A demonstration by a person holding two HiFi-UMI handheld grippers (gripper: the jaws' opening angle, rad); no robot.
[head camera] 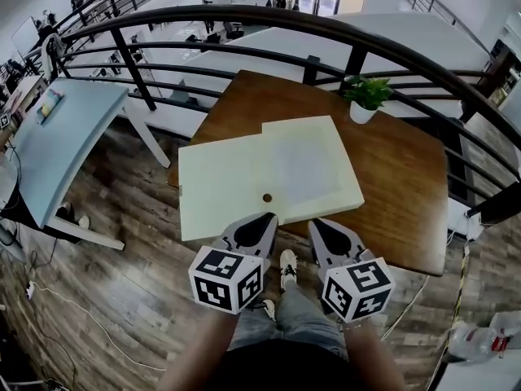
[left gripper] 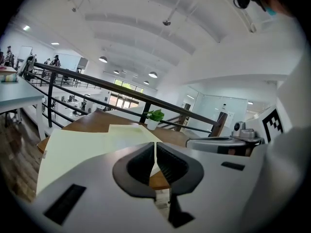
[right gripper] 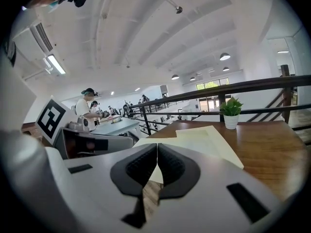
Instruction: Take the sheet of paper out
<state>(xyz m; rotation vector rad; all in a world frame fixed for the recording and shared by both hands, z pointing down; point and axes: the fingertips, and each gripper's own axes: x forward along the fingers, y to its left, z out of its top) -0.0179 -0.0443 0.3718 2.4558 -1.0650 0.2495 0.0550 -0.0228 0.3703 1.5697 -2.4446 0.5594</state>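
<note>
Wood table [head camera: 407, 177], rail [head camera: 326, 31] along far side. Pale yellow folder [head camera: 213, 194] lies flat on the left half; its near-left corner hangs past the table edge, over the floor. Sheet of paper [head camera: 305, 169] = whiter rectangle on the folder's right part; can't tell if on top or tucked in. Brown round clasp [head camera: 267, 197] near the folder's near edge. L gripper [head camera: 269, 217] and R gripper [head camera: 316, 222] side by side at that edge, tips just over it. Both prs of jaws pressed together, nothing between. Table's right half bare. Potted plant [head camera: 364, 100] at far edge, near the folder's far-right corner, not touching.
</note>
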